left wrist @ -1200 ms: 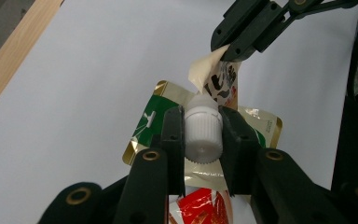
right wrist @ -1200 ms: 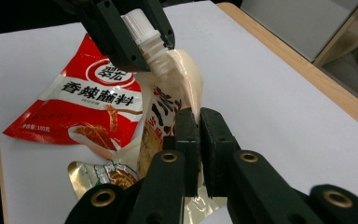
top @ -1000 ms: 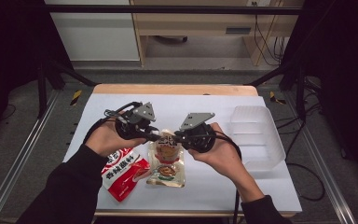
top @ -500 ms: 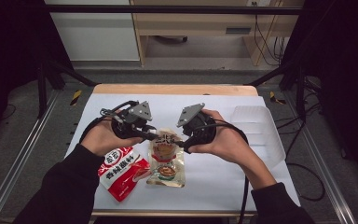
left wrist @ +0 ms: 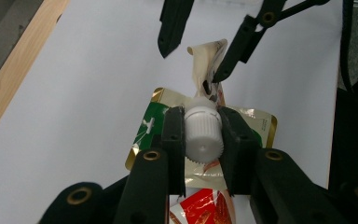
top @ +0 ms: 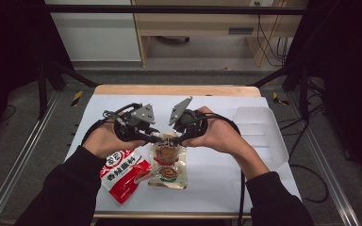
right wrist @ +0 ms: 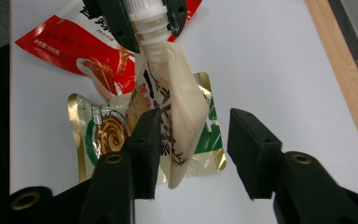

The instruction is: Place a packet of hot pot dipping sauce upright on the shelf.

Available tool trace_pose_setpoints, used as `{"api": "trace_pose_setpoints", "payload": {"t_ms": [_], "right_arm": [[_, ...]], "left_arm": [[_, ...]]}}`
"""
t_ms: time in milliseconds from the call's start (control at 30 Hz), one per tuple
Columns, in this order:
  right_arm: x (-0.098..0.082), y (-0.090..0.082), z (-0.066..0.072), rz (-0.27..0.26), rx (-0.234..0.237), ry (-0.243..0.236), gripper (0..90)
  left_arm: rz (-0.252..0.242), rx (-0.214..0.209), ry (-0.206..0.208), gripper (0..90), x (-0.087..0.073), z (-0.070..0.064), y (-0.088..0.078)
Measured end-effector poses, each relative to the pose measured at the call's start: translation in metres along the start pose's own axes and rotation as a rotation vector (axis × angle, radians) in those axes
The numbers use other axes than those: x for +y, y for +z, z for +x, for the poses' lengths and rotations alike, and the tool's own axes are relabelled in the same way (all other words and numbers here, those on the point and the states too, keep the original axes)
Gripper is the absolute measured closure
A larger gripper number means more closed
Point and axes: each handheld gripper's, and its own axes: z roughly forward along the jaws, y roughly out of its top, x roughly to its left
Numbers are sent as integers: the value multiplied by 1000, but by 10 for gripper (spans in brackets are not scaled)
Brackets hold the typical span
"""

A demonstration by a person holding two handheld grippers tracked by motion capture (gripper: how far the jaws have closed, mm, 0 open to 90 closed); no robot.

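High view, near to far: a red snack bag [top: 122,174] and a flat printed pouch [top: 168,165] lie on the table [top: 217,183]. Above them the left gripper [left wrist: 204,135] pinches a cream spout pouch [right wrist: 177,116] by its white cap [left wrist: 204,133]. The right gripper [right wrist: 193,154] has shifted left; its jaws, just closing again, straddle the pouch's bottom without clamping, so a regrip seems underway.

Both forearms are reaching in over the table, the left gripper [top: 156,137] clamping its jaws tight while the right gripper [top: 176,139], facing it, has its jaws just closing, still parted.
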Motion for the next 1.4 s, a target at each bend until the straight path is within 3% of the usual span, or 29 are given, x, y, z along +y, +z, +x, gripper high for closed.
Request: {"api": "trace_pose_setpoints", "payload": {"t_ms": [167,300,467,600,633,767,1000,1267,1400], "right_arm": [[2,4,0,25,23,-3,794],[4,2,1,37,3,12,867],[8,-2,-1,59,-18,10,882],[6,-8,-6,67,-36,32,883],[6,-8,-6,67,-36,32,883],[-1,-19,-16,80,-69,32,882],[-15,-38,-32,77,-99,68,881],[-26,-68,-48,57,-156,46,880],[-35,-91,-60,32,-201,65,880]], "left_arm": [[-20,4,-21,738,-2,3,-1],[-33,7,-43,736,-4,4,0],[-63,-4,-66,696,-6,6,0],[-70,16,-89,439,-11,7,0],[-71,26,-101,439,-13,8,-1],[-78,58,-117,278,-22,8,-3],[-59,99,-147,196,-37,4,-3],[-35,99,-192,155,-58,0,7],[-41,101,-223,145,-75,-4,17]]}}
